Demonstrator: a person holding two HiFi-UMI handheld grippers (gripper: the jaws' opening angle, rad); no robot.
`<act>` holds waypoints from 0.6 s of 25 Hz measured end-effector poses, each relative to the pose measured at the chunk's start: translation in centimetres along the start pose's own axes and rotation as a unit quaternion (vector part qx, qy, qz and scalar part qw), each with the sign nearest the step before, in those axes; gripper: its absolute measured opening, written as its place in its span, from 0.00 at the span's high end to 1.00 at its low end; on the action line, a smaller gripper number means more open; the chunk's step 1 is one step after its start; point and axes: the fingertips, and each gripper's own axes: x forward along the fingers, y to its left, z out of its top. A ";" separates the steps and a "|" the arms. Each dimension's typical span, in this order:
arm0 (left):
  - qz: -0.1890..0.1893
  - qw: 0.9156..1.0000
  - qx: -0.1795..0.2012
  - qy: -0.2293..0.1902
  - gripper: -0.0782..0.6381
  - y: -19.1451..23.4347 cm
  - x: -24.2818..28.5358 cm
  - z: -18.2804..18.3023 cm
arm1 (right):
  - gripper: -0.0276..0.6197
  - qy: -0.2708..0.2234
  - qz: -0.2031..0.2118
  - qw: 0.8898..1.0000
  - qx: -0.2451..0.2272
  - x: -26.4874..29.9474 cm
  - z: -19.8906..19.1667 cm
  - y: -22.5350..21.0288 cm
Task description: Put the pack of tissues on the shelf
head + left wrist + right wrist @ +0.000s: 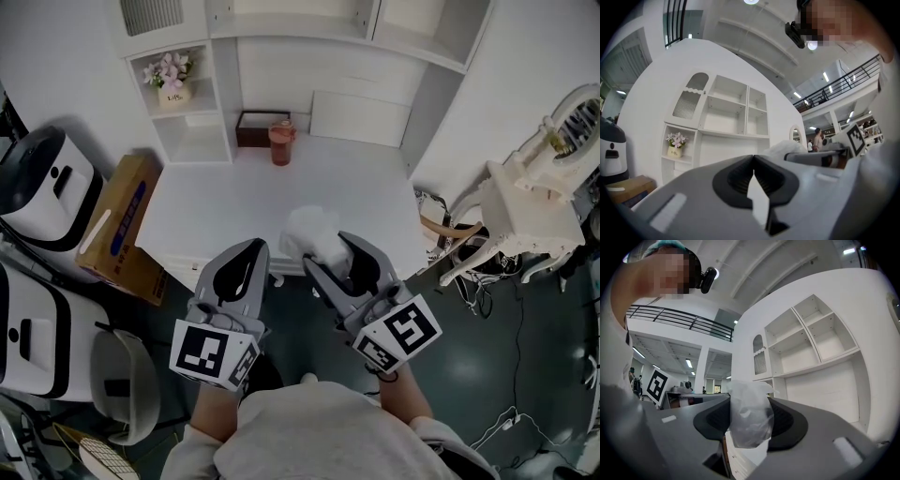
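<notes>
Pack of tissues (748, 417), in a clear crinkled wrapper, clamped between the pads of the right gripper (327, 250); its lower end is hidden behind the jaws and no print can be read; in the head view it shows only as a pale blurred mass over the front edge of the white desk (216, 211), well apart from the shelves. Left gripper (251, 247), just beside the right one, jaws brought together at the tips with nothing between them, only a narrow sliver of white showing below the tips in the left gripper view. Shelf unit (197, 103), white, at the back of the desk, its upper compartments cut off by the top of the head view; one side compartment holds a flower pot (172, 82) with pink blooms, its label too small to read. Dark box (260, 127) and red cup (281, 143), close together on the desk before the back panel. Cardboard box (117, 225), tilted against the desk's left edge, partly hidden.
</notes>
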 end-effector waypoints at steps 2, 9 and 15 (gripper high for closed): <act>-0.006 1.000 0.001 0.000 0.89 1.3 0.7 0.1 | 0.63 0.000 -0.005 1.000 0.000 1.4 0.0 -0.3; -0.032 0.999 0.001 -0.001 0.89 6.0 3.4 0.4 | 0.63 -0.004 -0.028 1.000 0.000 6.3 -0.1 -1.2; -0.055 0.998 -0.002 0.003 0.89 9.8 5.6 0.0 | 0.63 -0.001 -0.050 0.999 0.000 10.4 -0.7 -2.2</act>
